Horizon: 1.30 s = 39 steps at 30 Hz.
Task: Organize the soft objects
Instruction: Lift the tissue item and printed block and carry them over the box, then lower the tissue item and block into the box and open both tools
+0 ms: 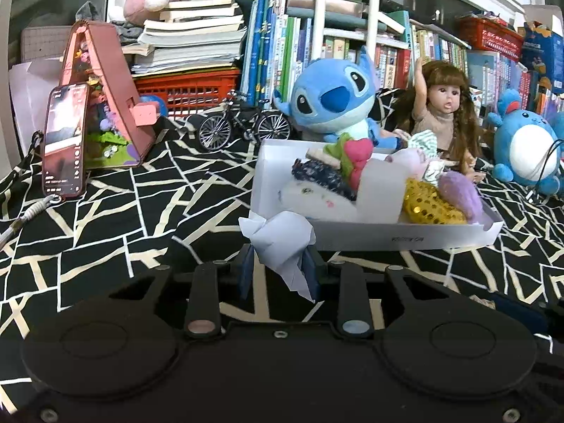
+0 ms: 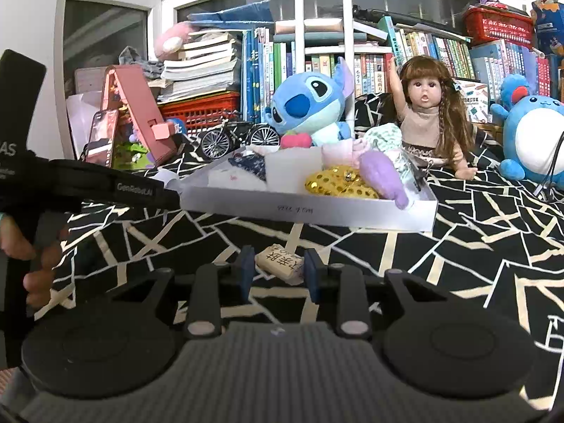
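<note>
Ahead of claw: one white box [image 1: 405,236], three plush toys, first Stitch [image 1: 331,102], one doll [image 1: 444,109], one toy bicycle [image 1: 243,125], one phone [image 1: 65,141].

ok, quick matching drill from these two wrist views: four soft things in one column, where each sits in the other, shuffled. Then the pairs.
1. white cloth bundle
2. gold sequin pouch
3. blue plush
4. doll

A. inside the white box
B. between the left gripper fingers
C. behind the box, right side
D. behind the box, by the toy bicycle

Pairs: 1-B, 2-A, 3-D, 4-C
</note>
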Available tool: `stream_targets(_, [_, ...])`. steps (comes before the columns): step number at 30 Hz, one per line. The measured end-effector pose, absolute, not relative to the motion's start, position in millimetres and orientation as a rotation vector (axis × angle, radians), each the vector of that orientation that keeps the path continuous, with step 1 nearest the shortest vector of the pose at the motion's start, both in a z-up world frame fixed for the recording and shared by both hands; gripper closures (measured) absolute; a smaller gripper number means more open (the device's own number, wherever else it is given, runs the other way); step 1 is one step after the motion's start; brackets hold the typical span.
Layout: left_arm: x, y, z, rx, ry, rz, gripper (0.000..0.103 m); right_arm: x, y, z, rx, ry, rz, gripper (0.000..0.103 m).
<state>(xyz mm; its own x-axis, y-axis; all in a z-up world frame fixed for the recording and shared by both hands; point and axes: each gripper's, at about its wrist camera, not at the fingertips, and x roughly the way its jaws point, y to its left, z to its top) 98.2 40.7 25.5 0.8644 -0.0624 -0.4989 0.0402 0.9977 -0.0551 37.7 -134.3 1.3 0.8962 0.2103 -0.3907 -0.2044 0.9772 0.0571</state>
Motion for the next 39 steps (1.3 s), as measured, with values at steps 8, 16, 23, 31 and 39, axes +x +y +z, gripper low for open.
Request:
stream_targets(8, [98,33,38,-0.056,0.506,-0.088,0.074,47,-142,14,0.022,0.372,0.192,0.068])
stream_targets(16, [106,26,52,-0.075,0.496,-0.125,0.074,64,-150,32,0.022,0.335,0.165,0.068])
stream_targets(23, [126,18,63,-0.093,0.497,-0.163,0.074,88,-154,46,0.004,0.307,0.153,0.068])
stream_targets(31, [163,10,63,-0.112,0.506,-0.18,0.074,133,-157,50,0.007,0.335,0.14,0.068])
stream_targets(39, [200,0,54,-0.097,0.543,-0.159,0.074,173,-161,43,0.029,0.38,0.12,0.068])
